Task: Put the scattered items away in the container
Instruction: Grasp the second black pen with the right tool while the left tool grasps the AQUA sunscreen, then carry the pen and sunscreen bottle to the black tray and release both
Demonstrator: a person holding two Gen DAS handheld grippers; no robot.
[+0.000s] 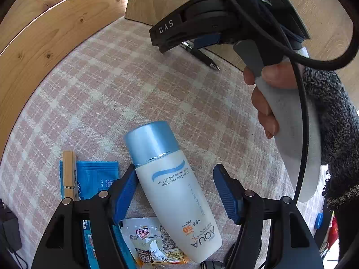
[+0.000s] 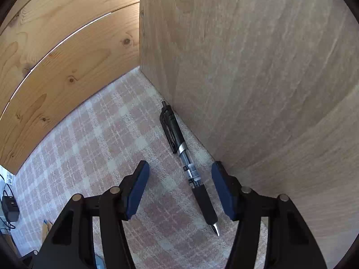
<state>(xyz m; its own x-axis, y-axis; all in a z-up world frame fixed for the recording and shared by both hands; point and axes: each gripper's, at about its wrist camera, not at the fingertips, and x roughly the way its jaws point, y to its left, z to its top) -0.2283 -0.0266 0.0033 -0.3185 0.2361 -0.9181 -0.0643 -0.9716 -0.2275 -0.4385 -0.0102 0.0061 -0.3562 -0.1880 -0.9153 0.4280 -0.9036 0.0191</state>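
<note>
Sunscreen bottle (image 1: 172, 190) lying lower centre between spread fingers of left gripper (image 1: 177, 192), straddled for a grasp; pen (image 2: 188, 168) against wooden box wall (image 2: 246, 89), bracketed by right gripper (image 2: 180, 190), likewise parted

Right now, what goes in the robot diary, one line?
left gripper: open around sunscreen bottle | right gripper: open over pen

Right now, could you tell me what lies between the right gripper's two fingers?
In the right wrist view, the black pen lies on the checked cloth between the open right gripper's fingers, nearer the right-hand one, untouched.
</note>
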